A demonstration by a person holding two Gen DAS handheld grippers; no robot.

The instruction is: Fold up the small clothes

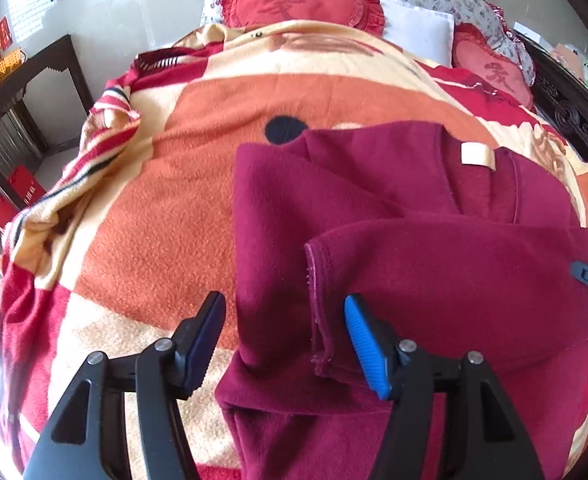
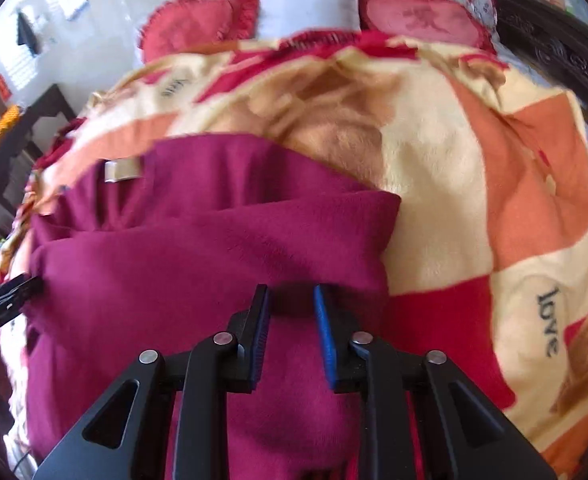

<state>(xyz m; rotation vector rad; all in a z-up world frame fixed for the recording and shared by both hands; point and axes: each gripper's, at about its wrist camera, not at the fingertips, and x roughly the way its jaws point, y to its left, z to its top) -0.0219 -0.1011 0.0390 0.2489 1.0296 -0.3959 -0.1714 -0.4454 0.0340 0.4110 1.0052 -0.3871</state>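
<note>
One orange, cream and red fleece blanket [image 1: 165, 184] fills both frames; on it, centre-right of the left view, lies one maroon fleece top [image 1: 434, 264], sleeve folded across, body fold apparently left. Left gripper [image 1: 283, 344] gapes wide, empty, straddling the cuff; right gripper [image 2: 291, 316] part-open, holding nothing

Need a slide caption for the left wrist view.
Open left hand-held gripper straddles the maroon sweater sleeve hem on the patterned blanket.

Bright daylight with glare at the left edge; right-wrist view motion-blurred, both fisheye-warped at edges.
</note>
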